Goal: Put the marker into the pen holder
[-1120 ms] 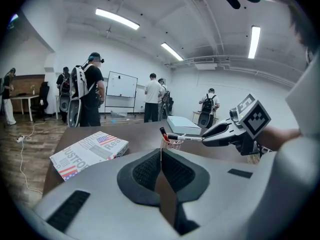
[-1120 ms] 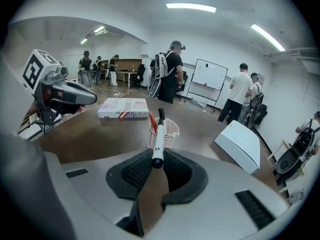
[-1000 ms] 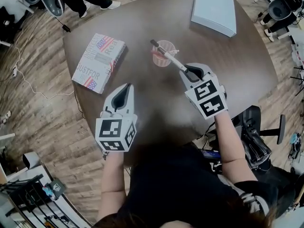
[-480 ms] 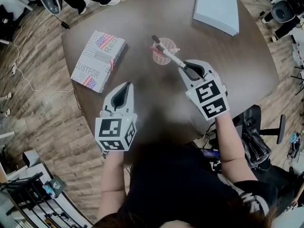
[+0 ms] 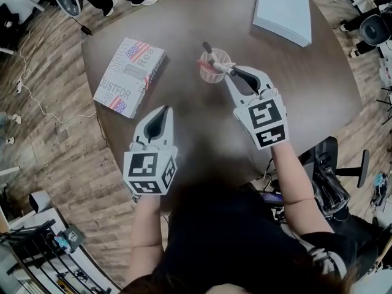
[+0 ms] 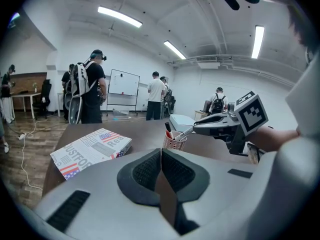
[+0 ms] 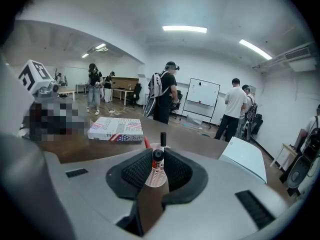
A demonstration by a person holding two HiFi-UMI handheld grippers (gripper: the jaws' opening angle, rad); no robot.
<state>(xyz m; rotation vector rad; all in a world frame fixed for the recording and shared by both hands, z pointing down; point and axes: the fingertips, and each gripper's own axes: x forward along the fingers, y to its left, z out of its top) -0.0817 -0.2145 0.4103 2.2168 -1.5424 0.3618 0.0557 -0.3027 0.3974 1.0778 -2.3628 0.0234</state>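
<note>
Marker over the pen holder
Right gripper pinches it between its fingers, seemingly angled to drop in; left gripper closed, empty.

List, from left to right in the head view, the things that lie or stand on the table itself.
flag-printed box → pen holder → white box

1. The table is dark, smooth and matt, like wood.
2. The floor is wood planks.
3. The pen holder is pink mesh.
4. The left gripper and right gripper are smooth grey plastic; their pads are black and ribbed.
</note>
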